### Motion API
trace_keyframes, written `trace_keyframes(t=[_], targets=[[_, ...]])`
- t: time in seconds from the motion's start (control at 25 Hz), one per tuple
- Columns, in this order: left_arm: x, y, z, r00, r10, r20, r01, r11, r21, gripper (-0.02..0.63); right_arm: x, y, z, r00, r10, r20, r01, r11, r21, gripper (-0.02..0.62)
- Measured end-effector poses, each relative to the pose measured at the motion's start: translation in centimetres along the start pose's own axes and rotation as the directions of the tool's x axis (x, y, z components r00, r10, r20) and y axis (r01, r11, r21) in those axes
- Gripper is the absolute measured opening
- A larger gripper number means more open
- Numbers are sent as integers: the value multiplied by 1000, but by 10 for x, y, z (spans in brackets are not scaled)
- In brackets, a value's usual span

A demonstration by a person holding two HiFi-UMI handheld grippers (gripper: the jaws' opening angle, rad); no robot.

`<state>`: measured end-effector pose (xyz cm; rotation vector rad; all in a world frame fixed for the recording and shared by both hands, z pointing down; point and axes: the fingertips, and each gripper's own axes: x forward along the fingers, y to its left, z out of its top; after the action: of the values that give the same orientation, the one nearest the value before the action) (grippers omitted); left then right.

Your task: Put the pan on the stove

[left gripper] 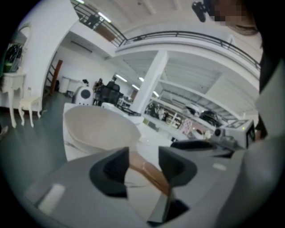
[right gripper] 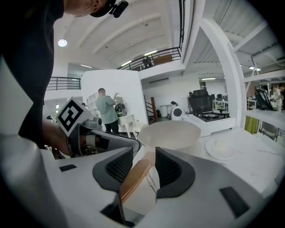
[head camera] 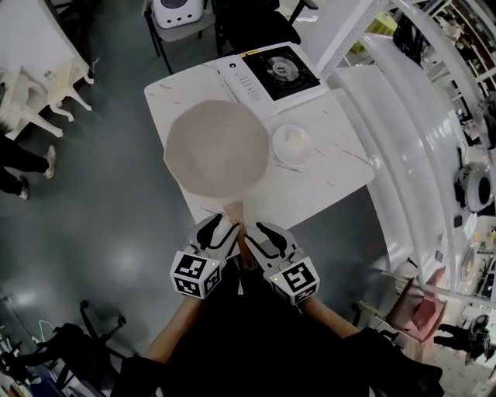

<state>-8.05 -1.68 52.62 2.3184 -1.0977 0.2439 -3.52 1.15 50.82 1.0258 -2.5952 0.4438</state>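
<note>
A wide beige pan [head camera: 217, 147] rests on the white table [head camera: 333, 178], its wooden handle [head camera: 236, 213] pointing at me. The stove [head camera: 275, 71] stands at the table's far end, beyond the pan. My left gripper [head camera: 221, 226] and right gripper [head camera: 262, 231] flank the handle's near end. In the left gripper view the handle [left gripper: 149, 171] crosses slantwise between the parted jaws of my left gripper [left gripper: 143, 162], behind it the pan [left gripper: 100, 127]. In the right gripper view the handle [right gripper: 136, 178] lies along one pad of my right gripper [right gripper: 144, 167], with a pale gap to the other.
A small white dish [head camera: 292, 143] sits right of the pan, before the stove. A white appliance [head camera: 178, 12] on a stand is beyond the table. White railings [head camera: 418, 132] run along the right. Grey floor lies left; a person in green [right gripper: 107, 111] stands far off.
</note>
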Motion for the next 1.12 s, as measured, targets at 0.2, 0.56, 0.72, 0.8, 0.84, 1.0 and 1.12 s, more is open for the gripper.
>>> trace_keyframes(t=[0.2,0.56,0.72,0.8,0.84,1.0,1.12], targets=[[10,8,-19,998,-46,-46,40,992,-120,217,8,3,-21,992,104,-77,-100,993,58,165],[23,10,-38,970,-228,-79,194,931,-310,282,15,9,-48,951,263,-164,-216,942,258,209],[30,5,-45,944,-319,-84,264,884,-386,305,18,12,-58,921,340,-190,-260,900,351,216],[32,1,-47,930,-362,-67,300,851,-431,310,18,14,-62,900,389,-196,-294,874,388,218],[34,-1,-49,923,-381,-64,315,839,-444,311,18,17,-64,887,417,-197,-314,859,405,219],[39,-8,-56,894,-442,-73,371,822,-433,311,18,27,-72,824,526,-209,-394,799,455,222],[43,-14,-55,865,-500,-45,432,787,-440,311,18,33,-77,780,591,-207,-436,750,497,224]])
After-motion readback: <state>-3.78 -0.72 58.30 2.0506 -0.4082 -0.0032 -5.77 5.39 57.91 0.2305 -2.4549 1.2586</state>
